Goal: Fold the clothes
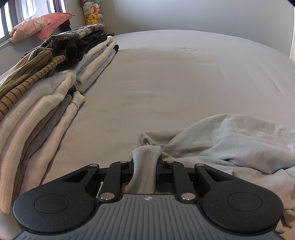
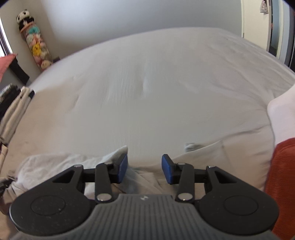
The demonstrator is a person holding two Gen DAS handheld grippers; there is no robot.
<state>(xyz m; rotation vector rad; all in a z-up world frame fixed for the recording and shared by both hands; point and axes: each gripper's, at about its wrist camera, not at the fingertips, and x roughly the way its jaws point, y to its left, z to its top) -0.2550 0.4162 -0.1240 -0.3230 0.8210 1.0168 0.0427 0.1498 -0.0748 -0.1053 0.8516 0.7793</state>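
**Holding One Corner of a Soft Top**

Pinching a bunch of pale cloth, the left claw [image 1: 145, 162] is pressed together on a corner of the light grey top [image 1: 230, 140]. The cloth runs back between its jaws toward the camera. I think it holds this corner so the top can be pulled flat for folding. The claw tips down toward the bed [image 1: 175, 73].

The rest of the top lies in a crumpled heap on the bed, just to the right of the left claw. It is not folded yet, so the job on this piece looks like it is only starting.

The right claw [image 2: 144, 169] is spread apart, with nothing between its blue pads [image 2: 123, 169]. It hangs just over the same top, and it also tips down. The picture from it is a bit blurry. My guess is that it is looking for another corner to pinch, so both claws can stretch the top out.

At the right edge sits something red-orange [image 2: 284, 184], but I cannot tell what it is.

Farther off, on the left side of the bed, folded clothes [image 1: 36, 103] sit in neat stacks. That is likely where the top goes when it is done. Behind them is a pink pillow [image 1: 46, 24], and in the corner is a tall stack of stuffed toys [image 1: 92, 13].
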